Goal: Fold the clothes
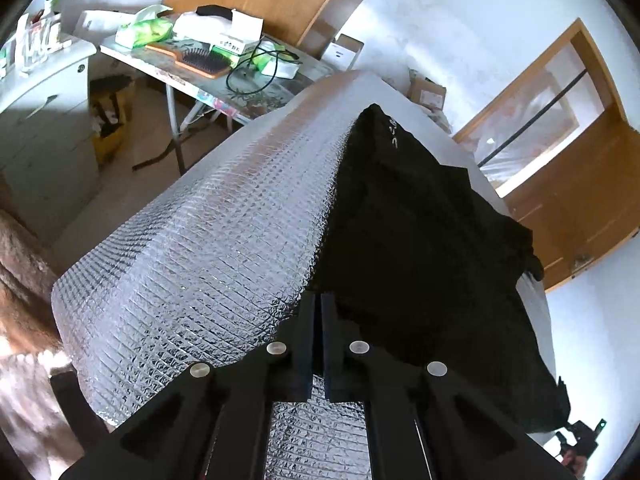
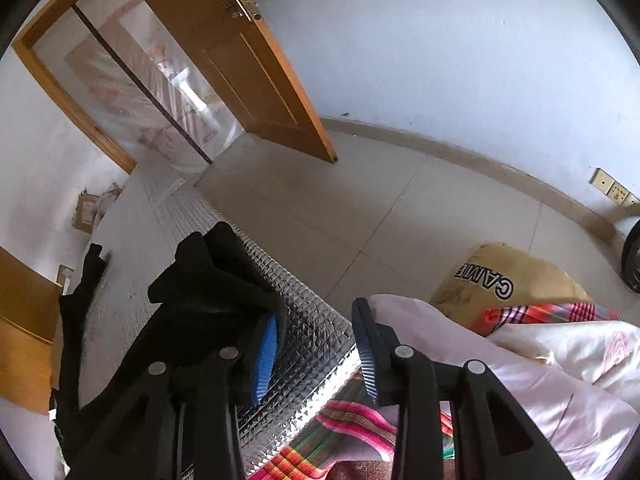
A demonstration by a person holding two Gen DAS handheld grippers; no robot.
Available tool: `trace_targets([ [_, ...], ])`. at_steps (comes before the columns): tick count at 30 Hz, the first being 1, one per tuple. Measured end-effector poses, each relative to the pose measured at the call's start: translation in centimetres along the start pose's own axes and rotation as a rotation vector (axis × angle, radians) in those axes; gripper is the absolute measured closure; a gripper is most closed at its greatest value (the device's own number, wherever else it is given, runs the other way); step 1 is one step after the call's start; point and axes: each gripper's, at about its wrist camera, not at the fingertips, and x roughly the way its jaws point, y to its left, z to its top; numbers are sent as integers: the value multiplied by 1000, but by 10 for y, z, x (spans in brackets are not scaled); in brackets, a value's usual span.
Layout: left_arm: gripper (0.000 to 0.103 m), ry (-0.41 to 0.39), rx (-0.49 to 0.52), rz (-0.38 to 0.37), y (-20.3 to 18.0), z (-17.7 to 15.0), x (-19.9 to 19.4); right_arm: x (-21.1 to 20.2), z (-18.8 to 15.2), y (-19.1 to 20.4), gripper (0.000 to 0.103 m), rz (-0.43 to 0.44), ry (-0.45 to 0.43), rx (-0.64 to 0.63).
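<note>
My left fingers are pinched narrow on the black garment's edge atop the foil-covered desk; my right fingers stand apart, gripping nothing.

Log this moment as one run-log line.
left gripper: shut at black garment edge | right gripper: open, cloth against one finger | surface: silver mat

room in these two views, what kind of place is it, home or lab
Most likely a lived-in room at home. A folding table carries a hairbrush and tissue packs, an open wooden door leads out over tiled floor, and bedding lies beside the foil-covered surface holding the black garment.
</note>
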Motion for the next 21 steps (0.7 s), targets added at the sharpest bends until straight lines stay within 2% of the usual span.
trace_targets([
  [2,99,-1,3,1,-1,0,0,1,1,-11,66,38,9,53],
  [8,99,0,-2,5,0,1,1,13,3,-57,63,270,64,301],
  [10,99,-2,-3,6,0,1,1,14,2,-71,63,334,51,367],
  [12,99,-2,1,9,-1,1,1,15,1,-86,63,362,29,447],
  [14,99,-1,-6,12,0,1,1,16,1,-98,63,332,32,495],
  [16,99,0,-9,14,0,1,1,14,2,-105,63,282,19,473],
  [19,99,1,-18,24,-1,2,0,4,3,-101,63,226,-35,373],
  [21,99,-7,-31,23,-2,1,-3,-7,6,-83,63,191,-88,233],
])
